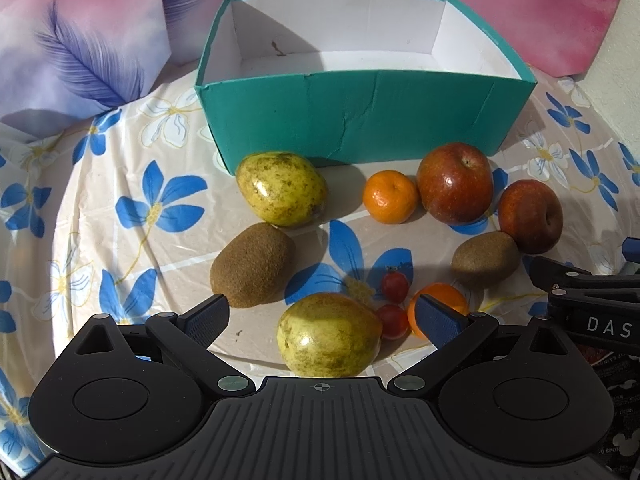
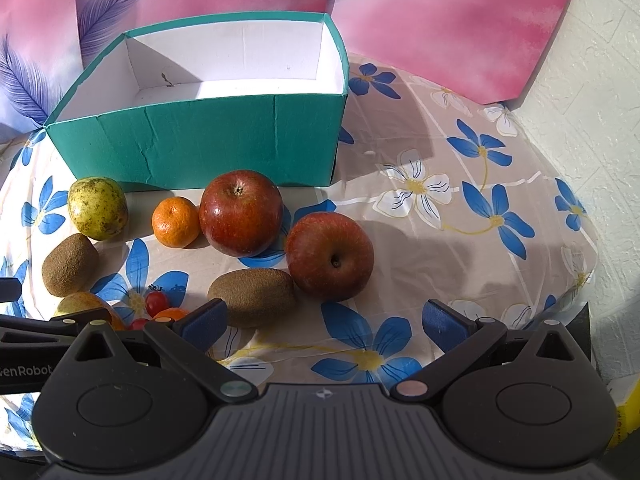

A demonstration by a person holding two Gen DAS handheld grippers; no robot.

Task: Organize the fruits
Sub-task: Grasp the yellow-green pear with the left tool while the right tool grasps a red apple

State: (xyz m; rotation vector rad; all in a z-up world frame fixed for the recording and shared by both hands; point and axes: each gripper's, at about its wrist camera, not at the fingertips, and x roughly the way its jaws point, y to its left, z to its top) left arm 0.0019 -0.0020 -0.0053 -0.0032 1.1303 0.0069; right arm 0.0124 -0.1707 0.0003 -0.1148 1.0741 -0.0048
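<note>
A teal box point(image 1: 360, 120) point(image 2: 224, 140) with a white, bare inside stands at the back of the table. In front of it lie two yellow-green pears point(image 1: 282, 189) point(image 1: 329, 334), two kiwis point(image 1: 253, 270) point(image 1: 485, 259), two red apples point(image 1: 455, 188) point(image 1: 530, 216), a mandarin point(image 1: 390, 196), an orange point(image 1: 438, 302) and two cherry tomatoes point(image 1: 394, 286). My left gripper point(image 1: 322, 316) is open, its fingers either side of the near pear. My right gripper point(image 2: 324, 322) is open over the cloth, just short of a kiwi point(image 2: 253, 297) and an apple point(image 2: 329, 262).
A flowered tablecloth point(image 2: 460, 200) covers the round table. Pink and purple feather-print panels point(image 1: 92, 40) stand behind the box. A white textured wall point(image 2: 592, 100) is on the right. The right gripper's body point(image 1: 588, 304) shows at the right edge of the left wrist view.
</note>
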